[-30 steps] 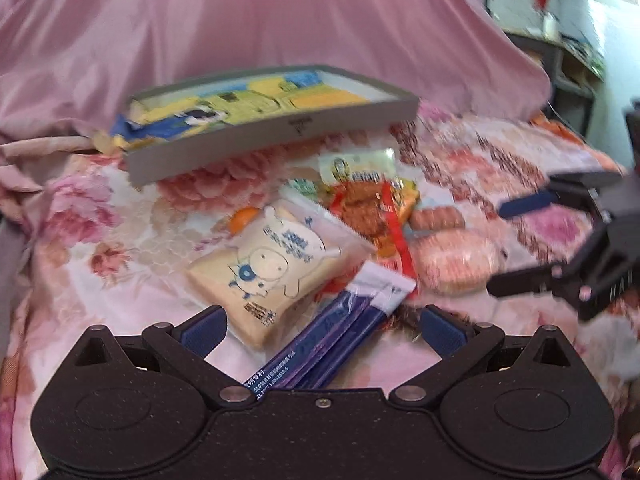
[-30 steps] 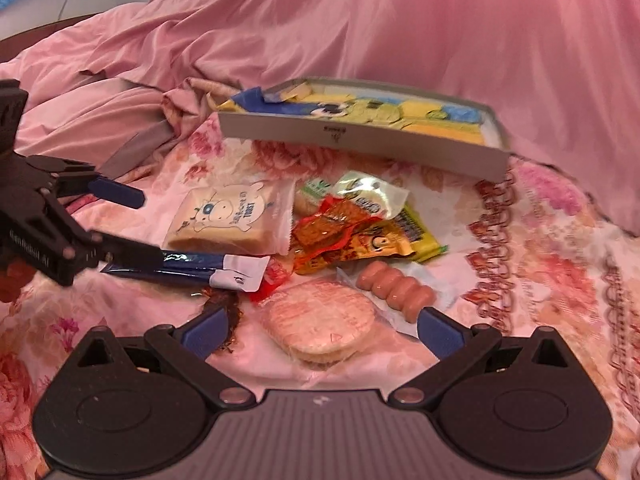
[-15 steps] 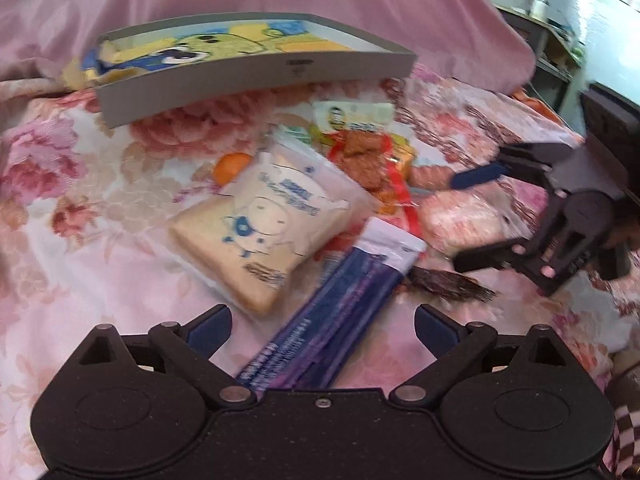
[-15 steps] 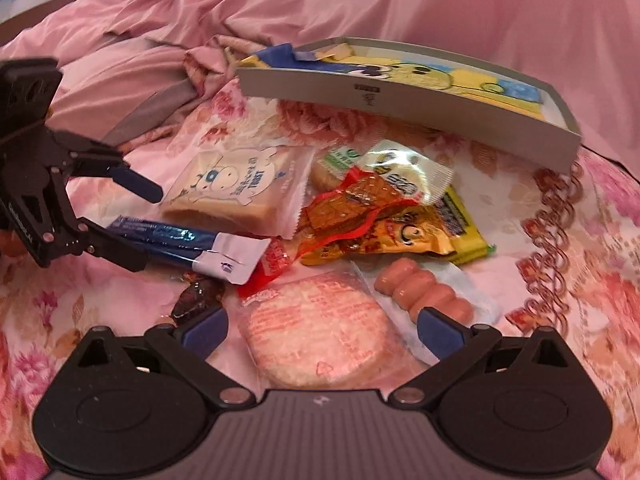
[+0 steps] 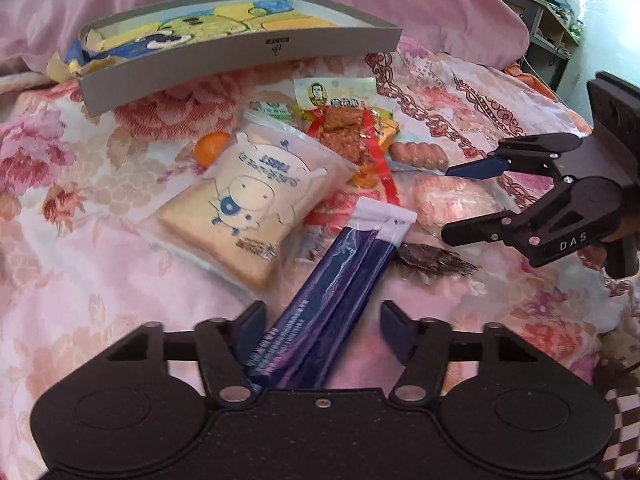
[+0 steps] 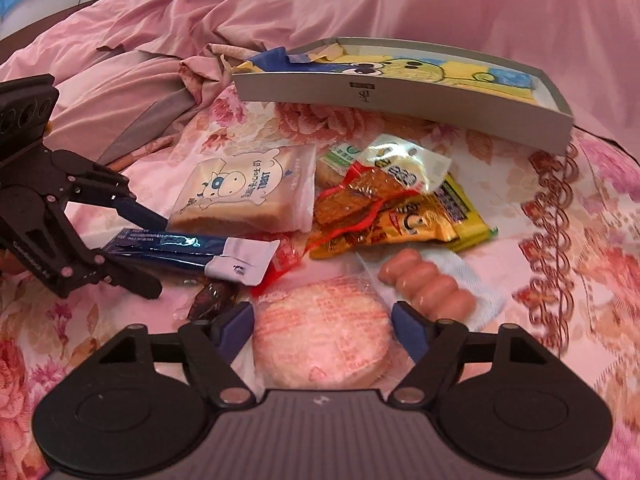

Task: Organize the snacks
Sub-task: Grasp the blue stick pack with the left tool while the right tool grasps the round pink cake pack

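Since a second ago both grippers have dropped closer over the snack pile and begun narrowing from full spread, so two pickups appear under way while the grey tray [image 6: 400, 98] beyond holds no snack yet. The left gripper [image 5: 322, 330] straddles the near end of the blue stick pack [image 5: 340, 276]; its jaws are closing, pads not yet pressing. The right gripper [image 6: 322, 326] brackets the round pink rice cracker [image 6: 322, 332]; its jaws are also closing, contact not evident. Both snacks lie on the floral cloth [image 6: 560, 240].
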A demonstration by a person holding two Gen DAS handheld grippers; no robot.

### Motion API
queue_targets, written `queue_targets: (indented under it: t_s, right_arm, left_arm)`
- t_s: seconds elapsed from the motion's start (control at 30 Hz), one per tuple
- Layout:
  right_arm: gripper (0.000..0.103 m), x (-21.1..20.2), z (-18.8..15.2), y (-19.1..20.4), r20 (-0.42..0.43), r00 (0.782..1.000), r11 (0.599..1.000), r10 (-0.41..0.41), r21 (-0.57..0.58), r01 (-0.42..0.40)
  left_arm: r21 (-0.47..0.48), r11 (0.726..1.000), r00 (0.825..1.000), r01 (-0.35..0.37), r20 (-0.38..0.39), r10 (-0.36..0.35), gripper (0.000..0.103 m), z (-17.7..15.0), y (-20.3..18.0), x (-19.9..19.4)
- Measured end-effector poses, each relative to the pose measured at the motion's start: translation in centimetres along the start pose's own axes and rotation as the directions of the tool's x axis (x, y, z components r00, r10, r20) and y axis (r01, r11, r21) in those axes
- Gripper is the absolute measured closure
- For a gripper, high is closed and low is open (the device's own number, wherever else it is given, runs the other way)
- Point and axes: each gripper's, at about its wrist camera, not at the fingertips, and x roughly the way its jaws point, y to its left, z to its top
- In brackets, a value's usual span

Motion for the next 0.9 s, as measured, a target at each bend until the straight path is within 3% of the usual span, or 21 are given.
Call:
queue_targets:
  t_s: [0.1,0.27,0.43,0.63,0.77,0.9]
  right_arm:
    - [0.025,-0.8,-0.5,0.4,0.0,1.0,1.0,-0.009,0.019,0.009]
    - [0.02,-0.9,-0.8,0.7,-0.004,1.0,0.999,-0.024,0.028,0.024]
    - [0.016,0.0,-0.4,0.3,-0.005,0.999,0.997,-0.035,0.073,0.036]
    - [0.012,0.5,-0.4,0.4,0.003,1.0,0.998,-0.016,0.064,0.016]
    - [0.012,0.6,-0.7,0.3,0.007,1.0,0.996,-0.013,0.086,0.013]
    - [0.015,0.6,-0.8,0.6,0.012,1.0,0.996,-0.029,0.089,0.028]
  left_arm:
    - [0.023,1.0,1.0,0.001,0.001,-0.001,0.046,-0.2,-0.9,-0.5]
    - [0.084,0.996,0.998,0.028,0.054,-0.032,0.021,0.3,-1.7,0.4]
    - [0.075,0.992,0.994,0.099,0.032,-0.102,0.019,0.5,-0.8,1.7]
    - [-0.018,0.988,0.988,0.151,0.043,-0.15,0.036,0.8,1.0,1.6]
    - [-0.015,0.993,0.993,0.115,0.022,-0.115,0.055,0.8,0.7,1.7]
    - [-0.015,0.994,0.994,0.106,0.016,-0.106,0.062,0.8,-0.2,1.3]
